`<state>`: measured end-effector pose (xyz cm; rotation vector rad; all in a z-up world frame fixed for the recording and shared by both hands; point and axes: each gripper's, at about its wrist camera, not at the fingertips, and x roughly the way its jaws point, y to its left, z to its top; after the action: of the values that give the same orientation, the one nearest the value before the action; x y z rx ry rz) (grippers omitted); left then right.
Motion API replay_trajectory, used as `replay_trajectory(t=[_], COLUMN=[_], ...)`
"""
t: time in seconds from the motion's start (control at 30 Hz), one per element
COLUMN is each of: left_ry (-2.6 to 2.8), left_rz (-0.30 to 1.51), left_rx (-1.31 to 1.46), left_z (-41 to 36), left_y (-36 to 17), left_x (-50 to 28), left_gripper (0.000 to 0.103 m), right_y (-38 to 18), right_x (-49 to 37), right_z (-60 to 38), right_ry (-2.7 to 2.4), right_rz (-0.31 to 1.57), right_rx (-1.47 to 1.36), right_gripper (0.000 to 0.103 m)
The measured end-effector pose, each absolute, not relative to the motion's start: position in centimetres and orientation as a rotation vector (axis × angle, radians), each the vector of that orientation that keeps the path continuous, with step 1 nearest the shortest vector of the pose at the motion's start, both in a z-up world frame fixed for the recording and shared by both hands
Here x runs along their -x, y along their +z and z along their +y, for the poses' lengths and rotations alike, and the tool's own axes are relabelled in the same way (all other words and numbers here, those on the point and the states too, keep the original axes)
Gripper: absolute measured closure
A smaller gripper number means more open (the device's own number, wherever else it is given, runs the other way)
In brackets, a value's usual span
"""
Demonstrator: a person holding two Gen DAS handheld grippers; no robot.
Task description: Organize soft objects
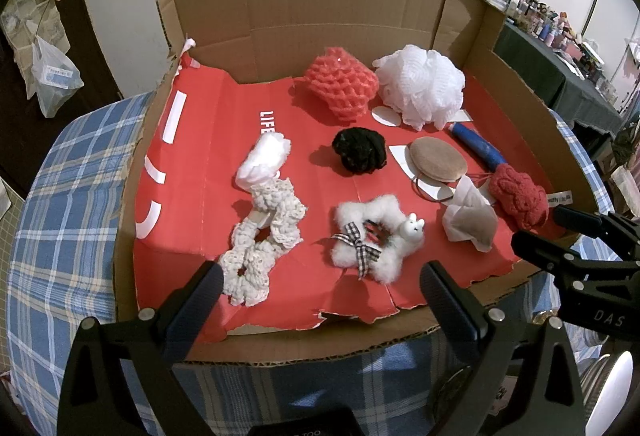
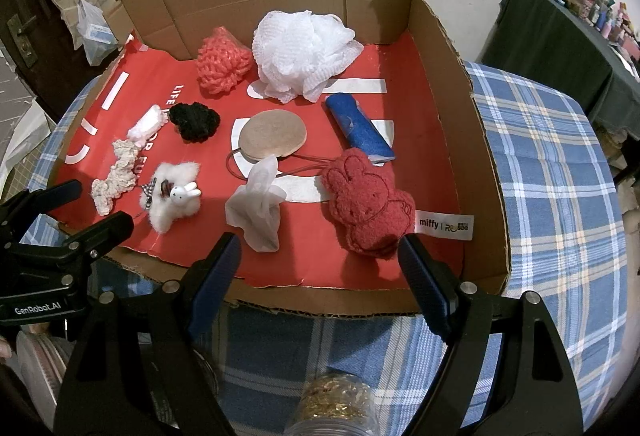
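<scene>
Both grippers hang spread and holding nothing just off the near edge of the cardboard box (image 2: 448, 68): the left gripper (image 1: 320, 290) faces the white fluffy scrunchie (image 1: 370, 240), the right gripper (image 2: 320, 260) faces the gap between the white pouch (image 2: 258, 210) and the red bunny cloth (image 2: 370, 204). All the soft things lie spread apart over the box's red floor: the white bath pouf (image 2: 304, 52) and coral mesh ball (image 2: 222, 62) by the far wall, the black scrunchie (image 2: 195, 120), tan round pad (image 2: 274, 134) and blue roll (image 2: 358, 128) mid-floor, the cream lace scrunchie (image 1: 260, 244) toward the near left corner. This layout fits either a pile awaiting sorting or a finished spread, so I cannot judge the step. Any pick would call for a low, level reach over the near edge and a light squeeze on yielding fabric.
</scene>
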<state>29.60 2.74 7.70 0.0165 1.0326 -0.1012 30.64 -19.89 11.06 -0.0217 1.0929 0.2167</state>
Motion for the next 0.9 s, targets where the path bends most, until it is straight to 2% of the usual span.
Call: replay_trajectory(t=[0.9], left_ry=[-0.103], left_rz=[1.035], left_rx=[-0.018], left_z=[2.78], left_y=[7.75], left_x=[-29.62], left_gripper=[0.003], right_y=[11.3], right_x=[-30.6], right_z=[-19.92], right_ry=[0.219], right_rz=[1.09], right_rx=[0.016], right_gripper=[0.022])
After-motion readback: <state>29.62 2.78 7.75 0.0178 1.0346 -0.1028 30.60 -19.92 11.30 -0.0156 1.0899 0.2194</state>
